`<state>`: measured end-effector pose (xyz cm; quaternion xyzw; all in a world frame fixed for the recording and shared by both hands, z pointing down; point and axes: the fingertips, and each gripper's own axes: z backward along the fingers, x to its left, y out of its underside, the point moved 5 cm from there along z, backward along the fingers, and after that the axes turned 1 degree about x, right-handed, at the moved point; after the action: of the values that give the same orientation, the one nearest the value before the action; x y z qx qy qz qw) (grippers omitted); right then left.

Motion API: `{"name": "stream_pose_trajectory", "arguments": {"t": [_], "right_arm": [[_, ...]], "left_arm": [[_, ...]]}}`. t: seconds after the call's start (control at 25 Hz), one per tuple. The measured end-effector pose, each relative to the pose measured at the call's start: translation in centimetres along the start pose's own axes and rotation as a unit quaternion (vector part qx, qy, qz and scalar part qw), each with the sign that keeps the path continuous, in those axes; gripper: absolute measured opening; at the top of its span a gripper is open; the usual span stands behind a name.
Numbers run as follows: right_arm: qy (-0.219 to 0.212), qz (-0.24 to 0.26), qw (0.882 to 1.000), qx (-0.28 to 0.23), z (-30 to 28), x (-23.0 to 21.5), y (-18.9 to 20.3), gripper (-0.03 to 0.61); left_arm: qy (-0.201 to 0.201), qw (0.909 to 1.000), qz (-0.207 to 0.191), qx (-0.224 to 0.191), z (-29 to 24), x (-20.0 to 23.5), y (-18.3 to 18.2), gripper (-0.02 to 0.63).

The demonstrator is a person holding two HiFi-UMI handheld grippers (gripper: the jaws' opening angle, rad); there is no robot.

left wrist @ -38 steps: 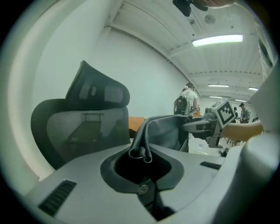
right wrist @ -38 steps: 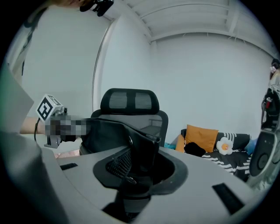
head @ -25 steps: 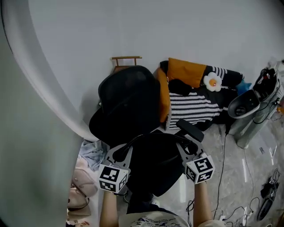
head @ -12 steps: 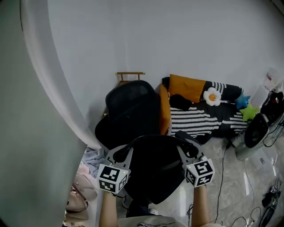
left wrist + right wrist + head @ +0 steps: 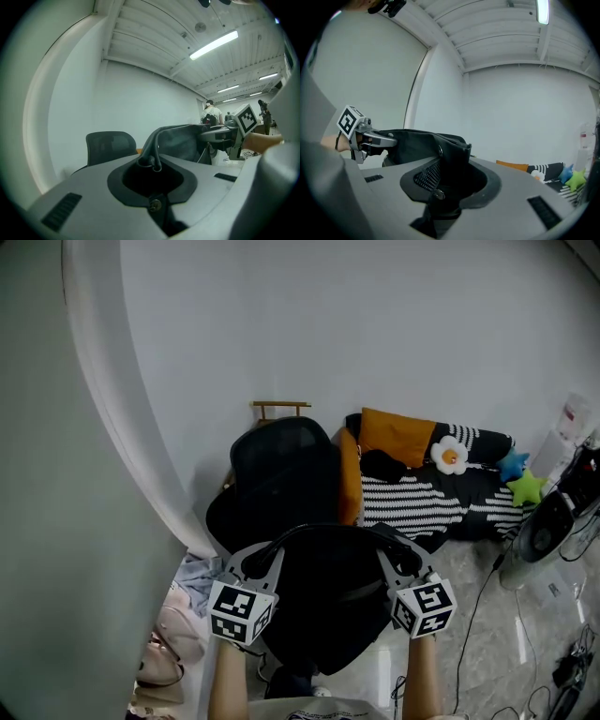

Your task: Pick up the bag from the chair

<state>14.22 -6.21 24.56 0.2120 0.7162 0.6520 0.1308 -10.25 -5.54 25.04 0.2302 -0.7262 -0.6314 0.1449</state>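
Black bag (image 5: 328, 601) hangs between the two hand-held grippers, held up in front of the backrest of the office chair (image 5: 281, 470) and over its seat. The head view does not show whether the bag's bottom is clear of the seat.

A pale curtain (image 5: 122, 427) sweeps down the left side in front of a plain wall (image 5: 375, 324). To the right of the chair, a black-and-white striped blanket (image 5: 412, 504) lies on the floor, with an orange cushion (image 5: 398, 432) against the wall. A fan (image 5: 544, 531) stands at the far right, and cables (image 5: 469, 634) trail over the glossy floor (image 5: 487, 615).

The left hand-held gripper (image 5: 261, 563) has its jaws drawn narrow, pinching the bag's rolled handle (image 5: 151, 159) at the bag's left end. The right hand-held gripper (image 5: 401, 563) is closed somewhat wider on the bag's right upper edge, where mesh lining (image 5: 425, 176) shows between its jaws. Both point roughly level.

A small wooden frame (image 5: 281, 407) peeks out behind the chair's backrest. A flower-shaped plush (image 5: 449, 456) lies on the blanket, and near it are a blue star toy (image 5: 511, 465) and a green star toy (image 5: 527, 487).
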Motion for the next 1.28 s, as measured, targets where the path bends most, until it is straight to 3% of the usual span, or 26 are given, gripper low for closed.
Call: {"name": "stream_pose_trajectory", "arguments": {"t": [1.28], "right_arm": [[0.007, 0.003, 1.000, -0.003, 0.98, 0.61, 0.03, 0.127]], "left_arm": [[0.004, 1.0000, -0.004, 0.002, 0.61, -0.41, 0.29, 0.035]]}}
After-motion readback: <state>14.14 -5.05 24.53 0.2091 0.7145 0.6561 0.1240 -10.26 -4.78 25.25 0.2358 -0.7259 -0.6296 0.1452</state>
